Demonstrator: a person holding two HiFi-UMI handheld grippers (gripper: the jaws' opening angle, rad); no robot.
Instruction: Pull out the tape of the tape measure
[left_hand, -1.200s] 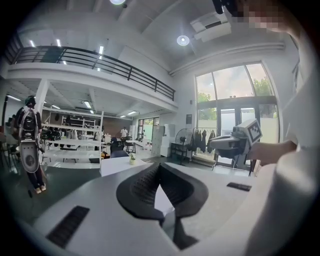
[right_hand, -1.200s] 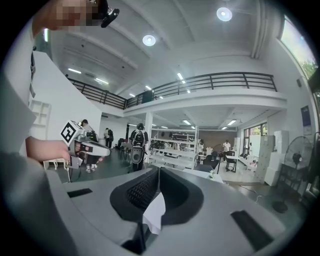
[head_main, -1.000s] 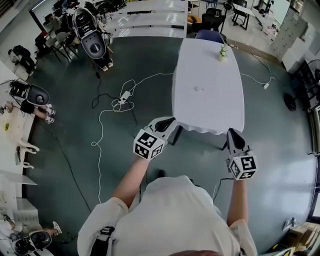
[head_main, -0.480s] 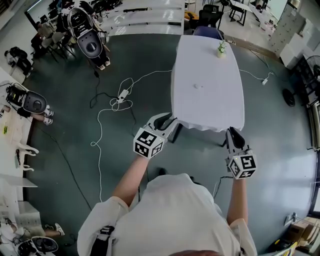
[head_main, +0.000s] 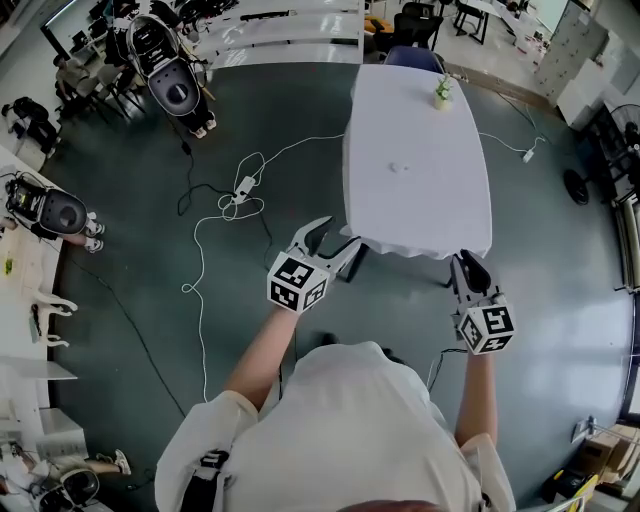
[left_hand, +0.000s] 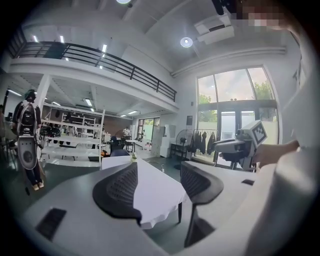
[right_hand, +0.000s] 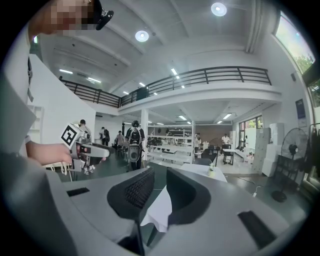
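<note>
No readable txt, labels, brands or nos in any view; dark wall placard (right_hand: 300, 108) nr the windows too small & blurred to read

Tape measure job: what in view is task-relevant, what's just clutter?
Job: left gripper, right gripper (jaws just been opening, nothing between them); small white object on white table, maybe the tape measure.
Lying about: potted plant, floor cables, robot.

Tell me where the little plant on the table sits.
In the head view, the little plant stands at the white table's far end, right of centre, beyond a small round object lying mid-table.
</note>
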